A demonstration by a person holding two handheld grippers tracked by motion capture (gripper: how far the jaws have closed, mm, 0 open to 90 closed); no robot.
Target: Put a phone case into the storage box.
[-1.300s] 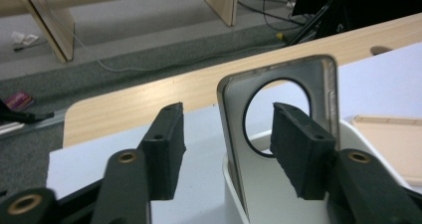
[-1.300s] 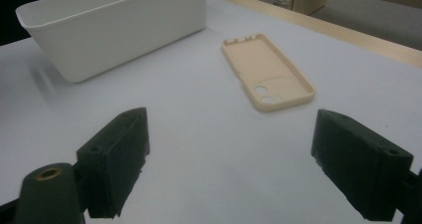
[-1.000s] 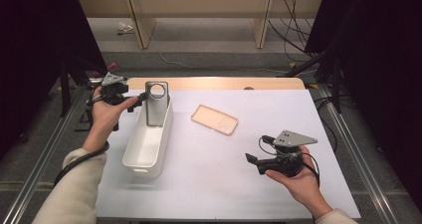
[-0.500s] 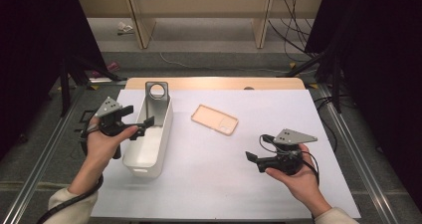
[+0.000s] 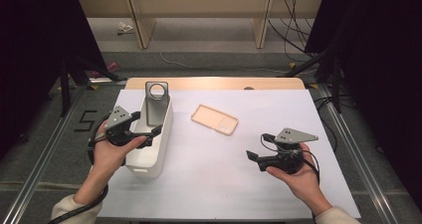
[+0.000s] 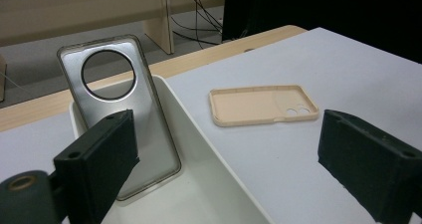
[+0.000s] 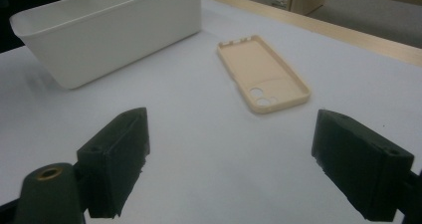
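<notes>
We see grey case (image 6: 122, 114) leaning in white bin (image 5: 149, 154), its foot cut off by bin wall. L gripper (image 5: 155, 130) at bin's 9 o'clock, jaws just opened, nothing between. R gripper (image 5: 250, 156) jaws apart, empty; beige case (image 5: 214, 119) at its 11 o'clock.

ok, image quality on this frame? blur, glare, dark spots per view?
High view: white table evenly lit and sharp, surroundings fall to black. Left gripper view: grey phone case in the white bin shows a soft sheen, near jaws slightly soft. Right gripper view: beige phone case clear, faint shadow beside the bin, jaws blurred.
</notes>
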